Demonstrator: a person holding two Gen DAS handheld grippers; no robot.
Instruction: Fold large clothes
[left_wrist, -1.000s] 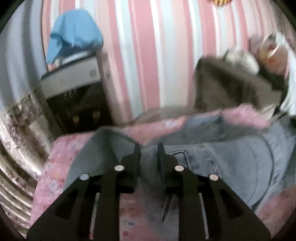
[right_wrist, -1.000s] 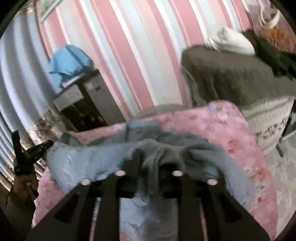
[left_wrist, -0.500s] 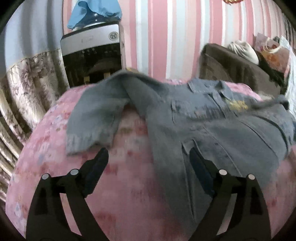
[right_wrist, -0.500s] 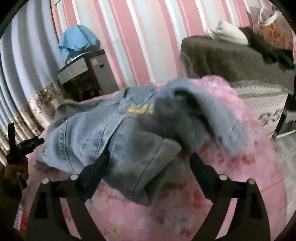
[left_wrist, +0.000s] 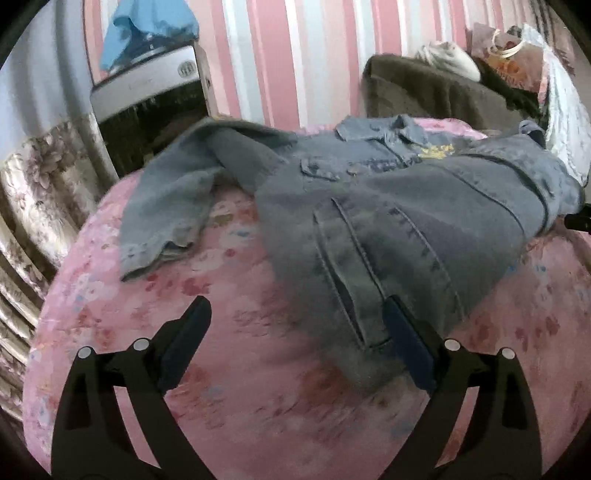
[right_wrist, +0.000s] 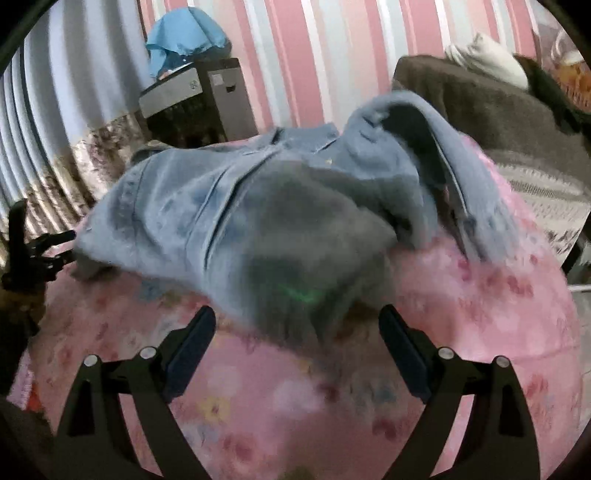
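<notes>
We tilt both grippers down over the pink floral bedspread (left_wrist: 258, 406). The left gripper (left_wrist: 295, 328) and right gripper (right_wrist: 295, 328) have just sprung wide and grip nothing. The denim jacket (left_wrist: 406, 206) lies spread just beyond them. Behind the jacket stands a striped wall (left_wrist: 295, 55). Only the right view shows the left gripper beside the jacket's hem.

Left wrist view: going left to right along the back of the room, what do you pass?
Flowered curtain → grey appliance with a blue cloth on top → striped wall → brown sofa → white pillow.
</notes>
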